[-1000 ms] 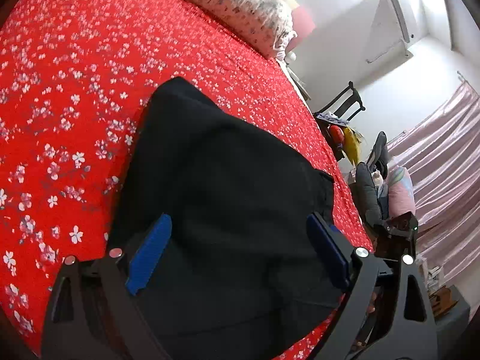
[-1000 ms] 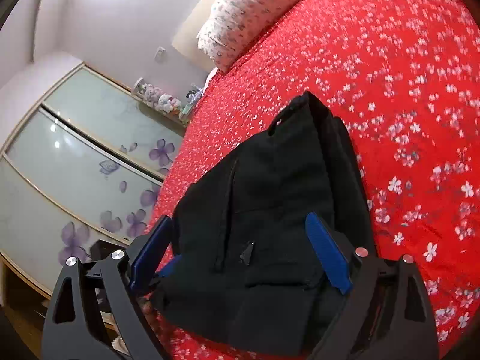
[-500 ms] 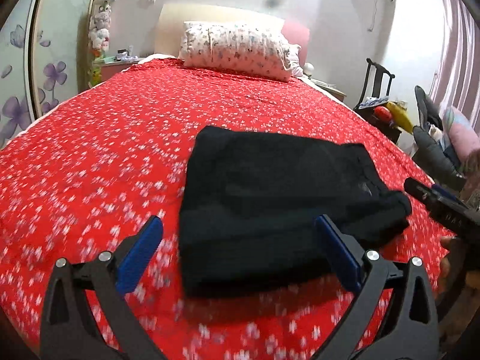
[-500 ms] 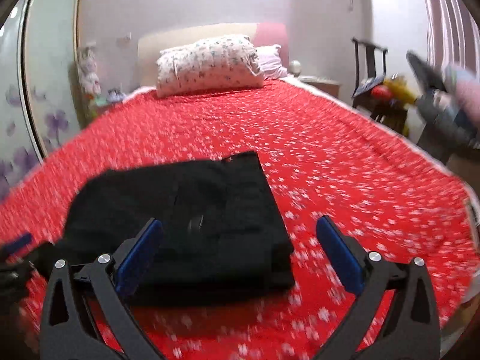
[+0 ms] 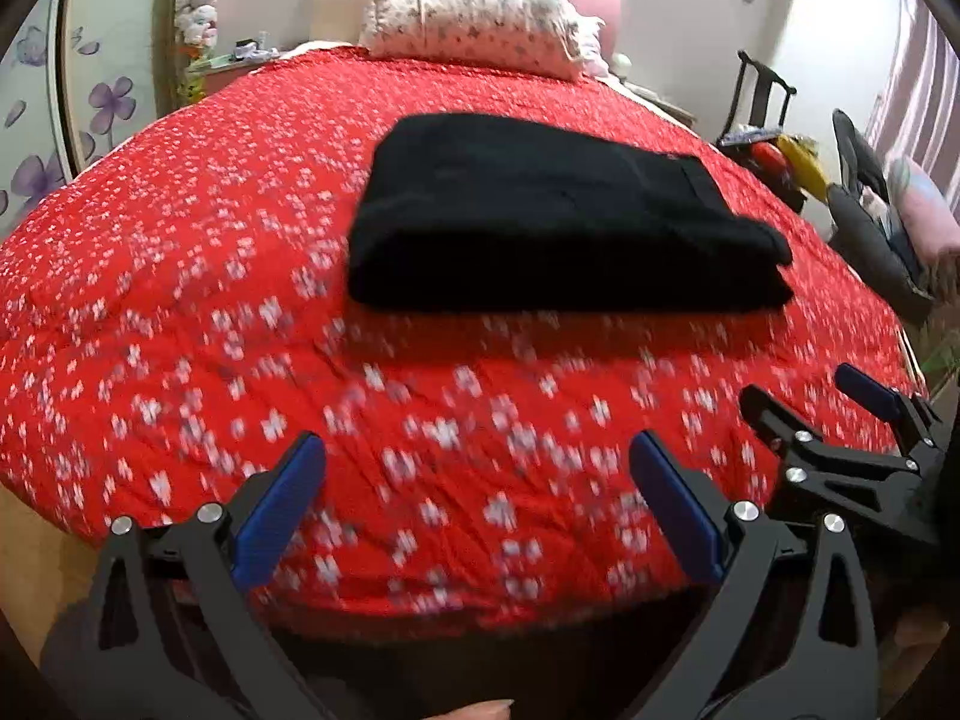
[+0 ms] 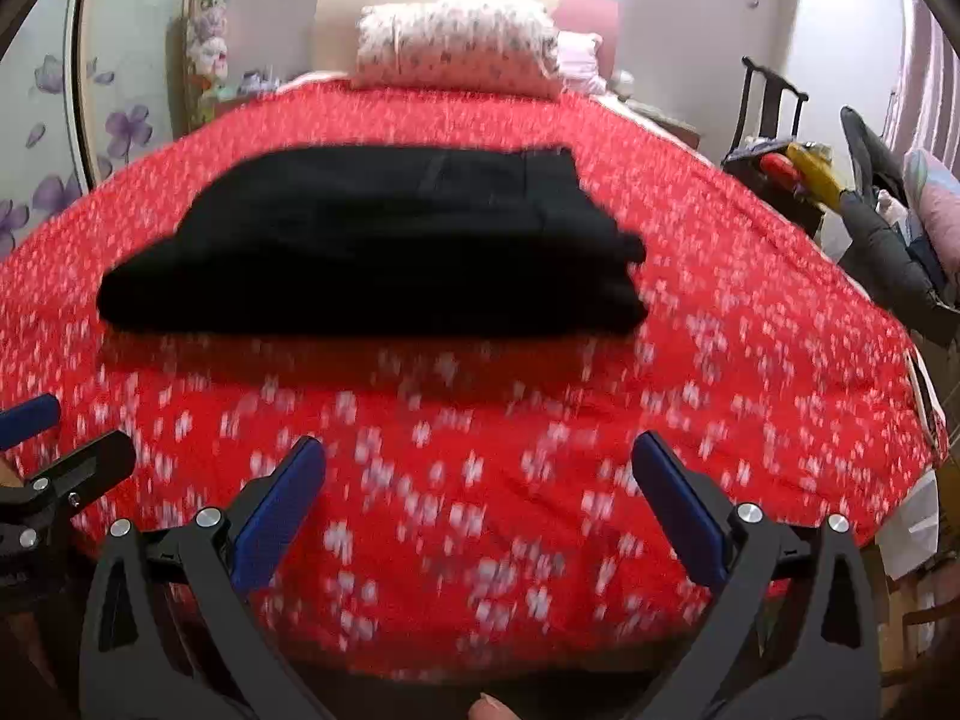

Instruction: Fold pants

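Black pants point(image 5: 558, 222) point(image 6: 372, 240) lie folded into a thick rectangle on the red flowered bedspread point(image 5: 180, 276) point(image 6: 750, 324). My left gripper point(image 5: 477, 450) hangs open over the bed's near edge, well short of the pants, with nothing between its blue pads. The right gripper point(image 6: 480, 453) is open too, empty, and just as far back from the pile. In the left wrist view the right gripper point(image 5: 798, 396) shows at the right edge. In the right wrist view the left gripper point(image 6: 66, 432) shows at the left edge.
A flowered pillow point(image 5: 474, 24) leans on the headboard at the far end. A dark chair point(image 5: 762, 90) with clutter and a pile of clothes point(image 5: 876, 210) stand to the right of the bed. A wardrobe door with purple flowers point(image 5: 36, 120) is on the left.
Both grippers have pulled back from the pants toward the foot of the bed and rolled level. The pants now lie free, farther off in both views.
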The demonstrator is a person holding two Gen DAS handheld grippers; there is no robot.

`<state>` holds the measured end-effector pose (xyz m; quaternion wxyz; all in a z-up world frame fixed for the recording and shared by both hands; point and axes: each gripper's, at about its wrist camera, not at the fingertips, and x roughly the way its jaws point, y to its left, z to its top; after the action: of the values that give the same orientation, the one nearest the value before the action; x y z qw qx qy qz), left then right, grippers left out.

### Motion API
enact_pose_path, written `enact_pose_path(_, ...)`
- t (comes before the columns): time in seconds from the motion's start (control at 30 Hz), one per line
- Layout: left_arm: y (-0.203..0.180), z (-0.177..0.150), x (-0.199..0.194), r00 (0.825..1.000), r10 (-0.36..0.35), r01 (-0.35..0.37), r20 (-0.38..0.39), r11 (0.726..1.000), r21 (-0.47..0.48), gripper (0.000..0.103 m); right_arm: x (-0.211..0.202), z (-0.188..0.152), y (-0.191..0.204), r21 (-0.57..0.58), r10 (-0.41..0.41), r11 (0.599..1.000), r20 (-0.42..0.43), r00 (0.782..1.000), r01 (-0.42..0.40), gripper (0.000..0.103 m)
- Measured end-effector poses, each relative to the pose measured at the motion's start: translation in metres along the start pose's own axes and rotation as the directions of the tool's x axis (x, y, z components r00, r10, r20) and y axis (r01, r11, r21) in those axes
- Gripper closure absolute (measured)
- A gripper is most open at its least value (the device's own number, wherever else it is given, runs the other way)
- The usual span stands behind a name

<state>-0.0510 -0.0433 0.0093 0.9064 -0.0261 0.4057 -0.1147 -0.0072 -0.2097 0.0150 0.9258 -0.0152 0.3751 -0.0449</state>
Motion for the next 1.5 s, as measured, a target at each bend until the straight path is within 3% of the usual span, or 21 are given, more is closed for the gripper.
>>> enact_pose_path(0.23, -0.016, -0.008, 0.002, 0.998, 0.069, -0.069, 0.004, 0.995, 0.074, 0.002, 0.000, -0.011, 0.000, 0.034, 0.018, 0.999, -0.034, 0.999, -0.017, 0.001)
enact_pose_path(0.8, -0.010, -0.001, 0.008, 0.995, 0.103, -0.103, -0.001, 0.992, 0.076, 0.002, -0.007, -0.011, 0.007, -0.013, -0.060, 0.998, 0.021, 0.998, 0.060, 0.001)
enact_pose_path(1.2, -0.001, 0.003, 0.008, 0.982, 0.186, -0.187, 0.026, 0.981, 0.058, 0.002, -0.005, -0.010, -0.003, 0.001, -0.078, 0.997, 0.017, 0.997, 0.078, 0.001)
enact_pose_path(1.5, 0.003, 0.004, 0.009, 0.982, 0.186, -0.187, 0.013, 0.981, 0.054, 0.002, -0.004, -0.011, -0.003, -0.004, -0.079, 0.997, 0.013, 0.997, 0.079, 0.001)
